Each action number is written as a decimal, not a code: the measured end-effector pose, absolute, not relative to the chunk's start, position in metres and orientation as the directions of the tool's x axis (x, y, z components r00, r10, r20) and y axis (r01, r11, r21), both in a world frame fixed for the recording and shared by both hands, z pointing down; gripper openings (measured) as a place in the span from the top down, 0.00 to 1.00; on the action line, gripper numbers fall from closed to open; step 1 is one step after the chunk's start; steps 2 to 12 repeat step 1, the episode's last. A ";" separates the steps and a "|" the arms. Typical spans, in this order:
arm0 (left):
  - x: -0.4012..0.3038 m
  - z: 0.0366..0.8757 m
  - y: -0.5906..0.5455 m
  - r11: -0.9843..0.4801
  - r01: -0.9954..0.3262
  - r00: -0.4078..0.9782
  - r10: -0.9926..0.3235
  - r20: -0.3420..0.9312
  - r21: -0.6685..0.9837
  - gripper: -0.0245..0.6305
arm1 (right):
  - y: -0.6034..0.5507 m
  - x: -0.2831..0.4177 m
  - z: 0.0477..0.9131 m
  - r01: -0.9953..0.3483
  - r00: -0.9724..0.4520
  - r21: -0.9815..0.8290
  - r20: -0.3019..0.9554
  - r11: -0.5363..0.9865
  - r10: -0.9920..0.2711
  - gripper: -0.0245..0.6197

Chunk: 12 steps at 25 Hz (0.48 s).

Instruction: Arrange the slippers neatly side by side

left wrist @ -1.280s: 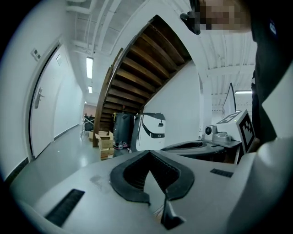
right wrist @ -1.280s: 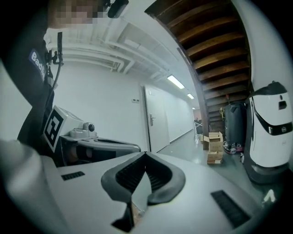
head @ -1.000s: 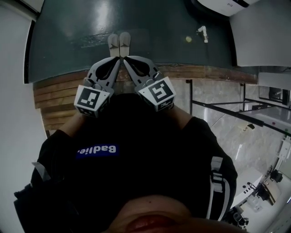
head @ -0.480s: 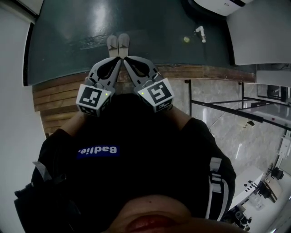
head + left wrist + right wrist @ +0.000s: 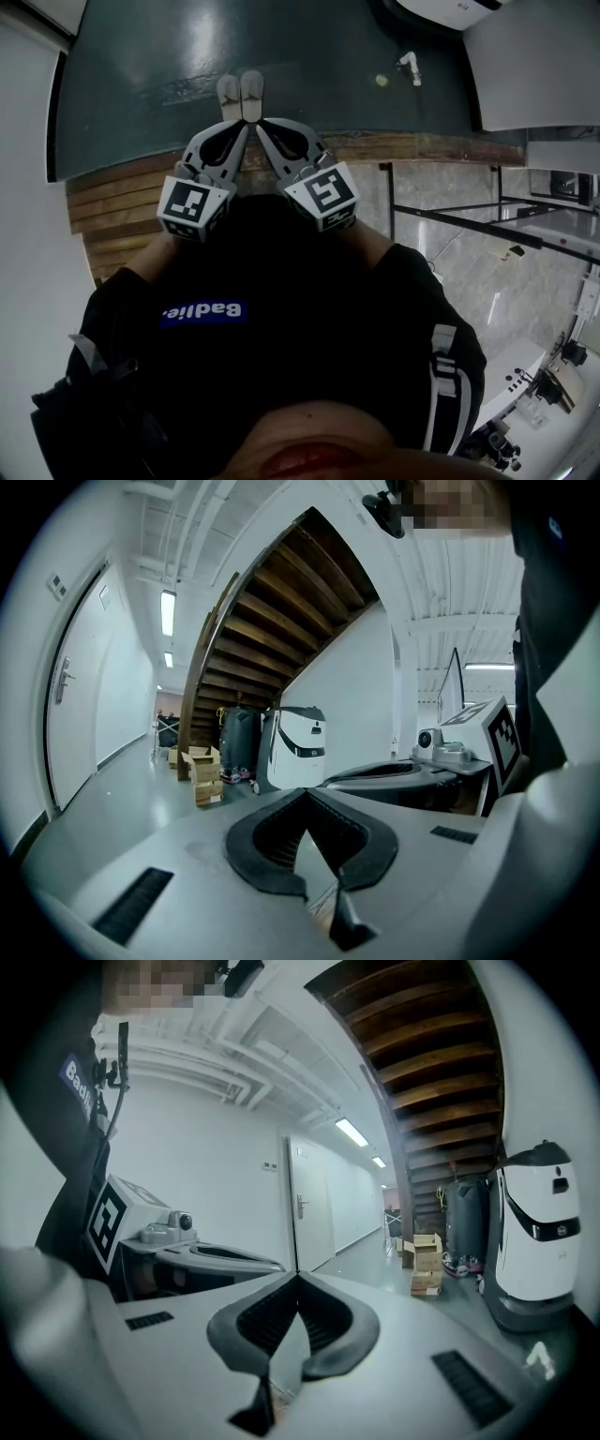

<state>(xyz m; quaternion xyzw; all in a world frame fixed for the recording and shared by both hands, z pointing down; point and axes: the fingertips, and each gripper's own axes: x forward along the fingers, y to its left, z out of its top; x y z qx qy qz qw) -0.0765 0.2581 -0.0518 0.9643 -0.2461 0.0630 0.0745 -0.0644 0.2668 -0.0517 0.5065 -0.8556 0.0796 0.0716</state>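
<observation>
Two pale slippers (image 5: pixel 241 97) lie side by side, touching, toes pointing away, on the dark green floor just past a wooden step edge. Both grippers are held close in front of the person's chest, angled inward so that their tips nearly meet below the slippers. My left gripper (image 5: pixel 245 126) is shut with nothing in it; in its own view the left gripper (image 5: pixel 305 793) has its jaws meeting at the tip. My right gripper (image 5: pixel 260 126) is also shut and empty, and in its own view the right gripper (image 5: pixel 298 1277) shows its tips together. Neither gripper view shows the slippers.
A wooden step (image 5: pixel 131 192) runs under the grippers. A small yellow ball (image 5: pixel 382 81) and a white object (image 5: pixel 411 66) lie on the floor at the far right. A metal railing (image 5: pixel 469 225) stands to the right. Ahead are a white machine (image 5: pixel 298 747), cardboard boxes (image 5: pixel 202 772) and a staircase (image 5: pixel 281 602).
Both grippers stay where they were, still shut. The head view has tipped slightly, so the slippers sit a little higher in the picture.
</observation>
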 end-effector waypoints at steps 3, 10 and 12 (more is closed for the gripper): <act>-0.076 -0.052 0.257 -0.867 -0.485 0.870 -0.465 0.160 0.114 0.96 | 0.266 -0.063 -0.052 -0.878 -0.476 -0.066 0.204 0.474 -0.855 0.96; -0.076 -0.052 0.257 -0.867 -0.485 0.870 -0.465 0.160 0.114 0.96 | 0.266 -0.063 -0.052 -0.878 -0.476 -0.066 0.204 0.474 -0.855 0.96; -0.076 -0.052 0.257 -0.867 -0.485 0.870 -0.465 0.160 0.114 0.96 | 0.266 -0.063 -0.052 -0.878 -0.476 -0.066 0.204 0.474 -0.855 0.96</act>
